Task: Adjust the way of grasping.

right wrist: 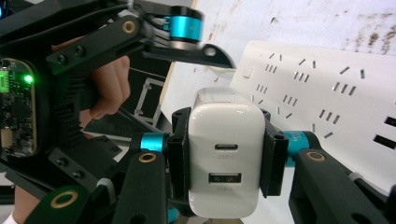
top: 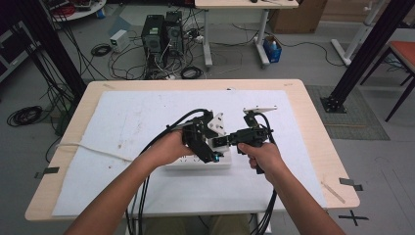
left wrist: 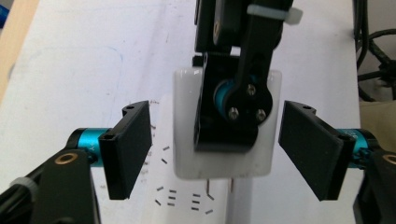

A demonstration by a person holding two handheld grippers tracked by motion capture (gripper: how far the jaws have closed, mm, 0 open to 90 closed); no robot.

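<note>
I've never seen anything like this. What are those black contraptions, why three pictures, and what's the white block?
A person holds a hand-operated gripper in each hand; no robot arm is involved. The high view looks down on the table, covered by a white sheet. The other two pictures come from cameras riding on each gripper. On the sheet lies a white power strip. The right gripper is shut on a white USB charger, holding it just above the strip, prongs pointing down. The left gripper is open, its jaws on either side of the charger without touching it.

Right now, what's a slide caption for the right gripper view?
Right gripper clamps a white USB charger beside the power strip, with the left gripper close by.
</note>
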